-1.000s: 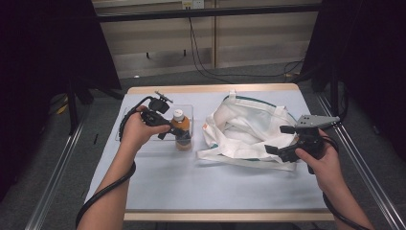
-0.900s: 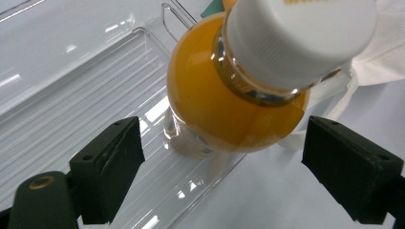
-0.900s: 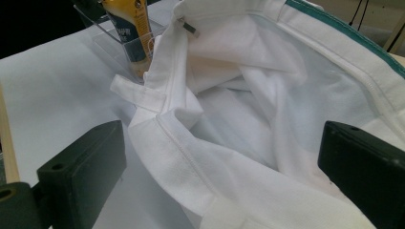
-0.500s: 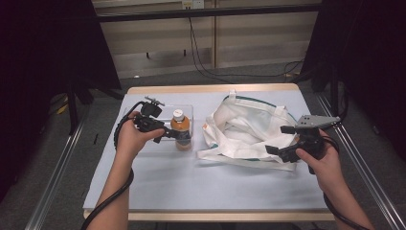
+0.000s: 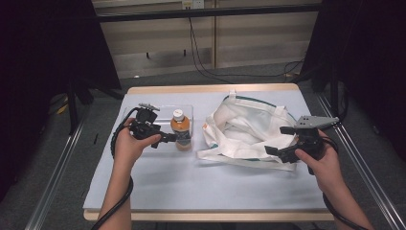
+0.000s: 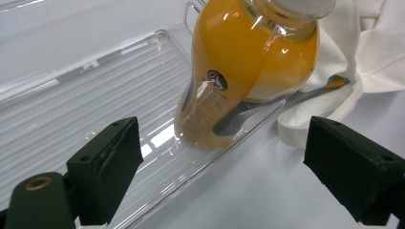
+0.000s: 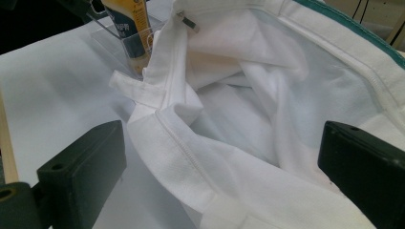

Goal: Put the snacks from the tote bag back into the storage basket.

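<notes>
An orange-drink bottle (image 5: pixel 181 128) with a white cap stands in the right end of a clear plastic tray (image 5: pixel 143 111). My left gripper (image 5: pixel 165 138) sits just left of the bottle, low over the tray. In the left gripper view its jaws are wide open, with the bottle (image 6: pixel 248 71) ahead of them and untouched. A white tote bag (image 5: pixel 244 129) with a teal rim lies crumpled at centre right. My right gripper (image 5: pixel 275 140) hovers open at the bag's right edge. In the right gripper view the bag's mouth (image 7: pixel 267 95) gapes in front of the open jaws.
The table (image 5: pixel 191 187) has a pale cover with a wooden rim at the far and near edges. Metal rails (image 5: pixel 57 167) run along both sides. Cables trail on the floor behind. The bag's strap (image 6: pixel 310 129) lies close to the tray's corner.
My left hand and gripper have shifted slightly left and toward the near edge, away from the bottle. The right gripper and the bag have stayed put.
</notes>
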Available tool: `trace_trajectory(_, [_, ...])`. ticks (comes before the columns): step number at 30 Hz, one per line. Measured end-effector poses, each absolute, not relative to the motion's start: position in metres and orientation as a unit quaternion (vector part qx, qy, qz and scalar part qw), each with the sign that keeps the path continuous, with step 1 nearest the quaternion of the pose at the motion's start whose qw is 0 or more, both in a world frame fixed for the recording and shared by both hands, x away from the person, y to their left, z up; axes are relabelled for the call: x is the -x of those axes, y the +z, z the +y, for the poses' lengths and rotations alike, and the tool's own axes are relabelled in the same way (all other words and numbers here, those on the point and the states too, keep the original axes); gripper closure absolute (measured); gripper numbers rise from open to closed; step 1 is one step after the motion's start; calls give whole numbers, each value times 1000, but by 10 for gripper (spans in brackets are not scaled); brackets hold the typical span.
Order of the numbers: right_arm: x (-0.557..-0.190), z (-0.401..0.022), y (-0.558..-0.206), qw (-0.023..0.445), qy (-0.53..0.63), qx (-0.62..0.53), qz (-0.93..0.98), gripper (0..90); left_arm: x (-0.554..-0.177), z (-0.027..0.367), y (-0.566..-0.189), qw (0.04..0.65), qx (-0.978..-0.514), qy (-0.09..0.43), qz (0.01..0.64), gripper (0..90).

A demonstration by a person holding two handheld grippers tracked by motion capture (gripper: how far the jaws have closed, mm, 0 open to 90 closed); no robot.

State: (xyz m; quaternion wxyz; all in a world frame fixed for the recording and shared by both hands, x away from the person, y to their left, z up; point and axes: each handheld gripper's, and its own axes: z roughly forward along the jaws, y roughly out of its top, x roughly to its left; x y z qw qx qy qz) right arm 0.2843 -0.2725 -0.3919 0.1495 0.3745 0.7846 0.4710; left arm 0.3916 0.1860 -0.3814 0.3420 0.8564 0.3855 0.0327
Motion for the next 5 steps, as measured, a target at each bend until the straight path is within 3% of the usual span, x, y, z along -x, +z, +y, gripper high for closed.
trace_trajectory(5, [-284, -272, -393, 149, 470, -373, 786, 23, -387, 185, -381, 351, -852, 37, 387, 121])
